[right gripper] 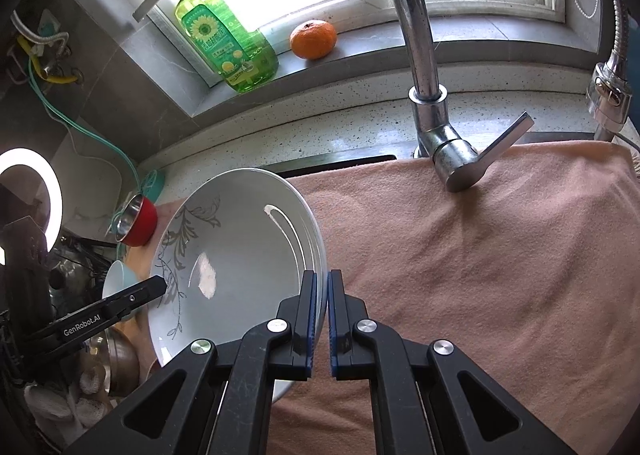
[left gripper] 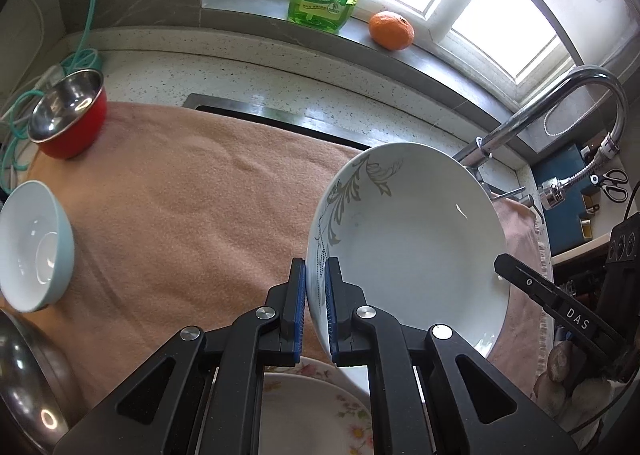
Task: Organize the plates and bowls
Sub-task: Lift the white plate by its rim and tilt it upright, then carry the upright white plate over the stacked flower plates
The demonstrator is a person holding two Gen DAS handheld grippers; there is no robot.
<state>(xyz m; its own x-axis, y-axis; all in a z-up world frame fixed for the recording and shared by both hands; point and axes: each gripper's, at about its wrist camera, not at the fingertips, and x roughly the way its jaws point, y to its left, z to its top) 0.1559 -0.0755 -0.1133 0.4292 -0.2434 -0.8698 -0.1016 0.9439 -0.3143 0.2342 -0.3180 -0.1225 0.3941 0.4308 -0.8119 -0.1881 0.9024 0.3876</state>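
A white deep plate with a grey leaf pattern (left gripper: pixel 408 239) is held tilted above the pink towel (left gripper: pixel 192 215). My left gripper (left gripper: pixel 316 275) is shut on its left rim. My right gripper (right gripper: pixel 322 287) is shut on its right rim, and the plate (right gripper: pixel 236 255) shows in the right wrist view too. A floral plate (left gripper: pixel 316 415) lies below the left gripper. A pale blue bowl (left gripper: pixel 36 247) sits at the left, a red steel-lined bowl (left gripper: pixel 70 119) at the far left, and a steel bowl (left gripper: pixel 28 387) at the lower left.
A chrome faucet (right gripper: pixel 432 103) stands at the back of the covered sink. A green soap bottle (right gripper: pixel 224 43) and an orange (right gripper: pixel 314 39) sit on the windowsill. Scissors (left gripper: pixel 614 183) lie at the far right. A ring light (right gripper: pixel 30 203) glows at the left.
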